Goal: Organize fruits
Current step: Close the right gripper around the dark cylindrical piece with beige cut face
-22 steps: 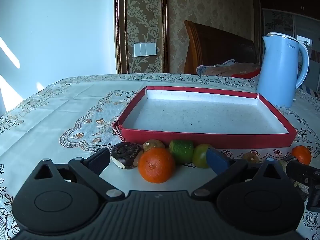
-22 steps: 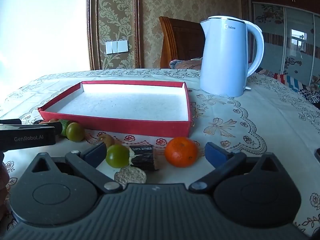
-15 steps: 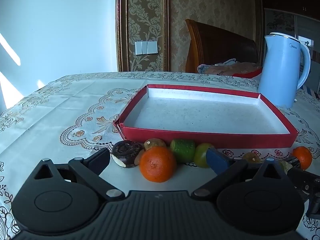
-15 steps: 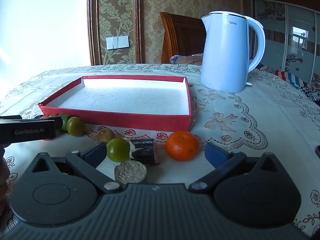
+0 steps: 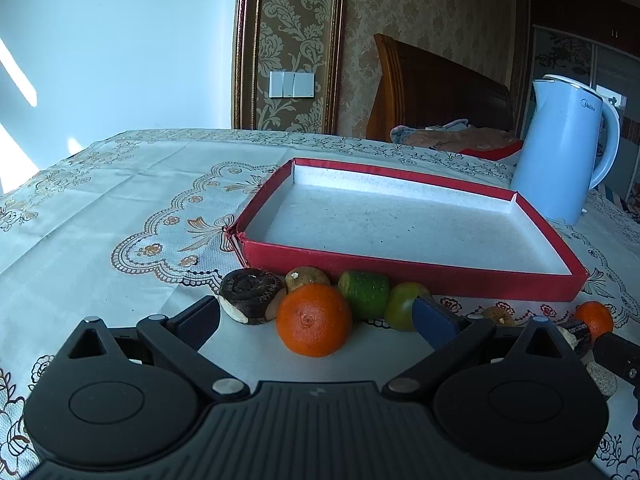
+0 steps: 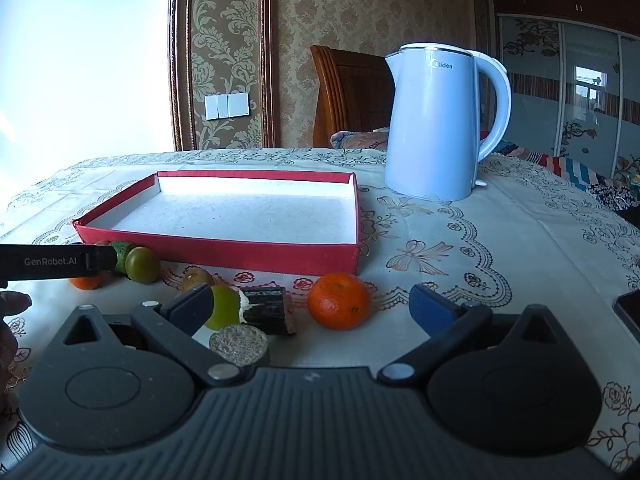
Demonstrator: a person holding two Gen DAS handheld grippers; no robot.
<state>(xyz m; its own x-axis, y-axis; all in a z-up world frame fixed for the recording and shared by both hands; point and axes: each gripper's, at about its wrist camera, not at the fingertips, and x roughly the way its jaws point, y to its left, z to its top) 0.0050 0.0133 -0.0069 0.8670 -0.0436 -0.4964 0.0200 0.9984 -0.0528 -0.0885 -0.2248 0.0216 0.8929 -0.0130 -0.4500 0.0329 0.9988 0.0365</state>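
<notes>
We hold left tongs [image 5: 316, 314] spread wide around nearest orange [image 5: 314, 319], right tongs [image 6: 310, 306] likewise gaping, empty, at second orange [image 6: 339, 301]. All fruit on tabletop [image 5: 120, 200] before empty red tray [image 5: 400, 276]. Risks: round orange rolling off pads; crowded neighbours, dark cut piece [image 5: 250, 293] and lime-green fruit [image 5: 365, 294], getting nudged on closing.

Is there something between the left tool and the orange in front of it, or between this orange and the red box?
Nothing visible lies between the open left tool and the orange. Toward the red box, a brownish fruit and a green fruit piece lie against its near wall, directly behind the orange, so lifting over them would probably be needed.
</notes>
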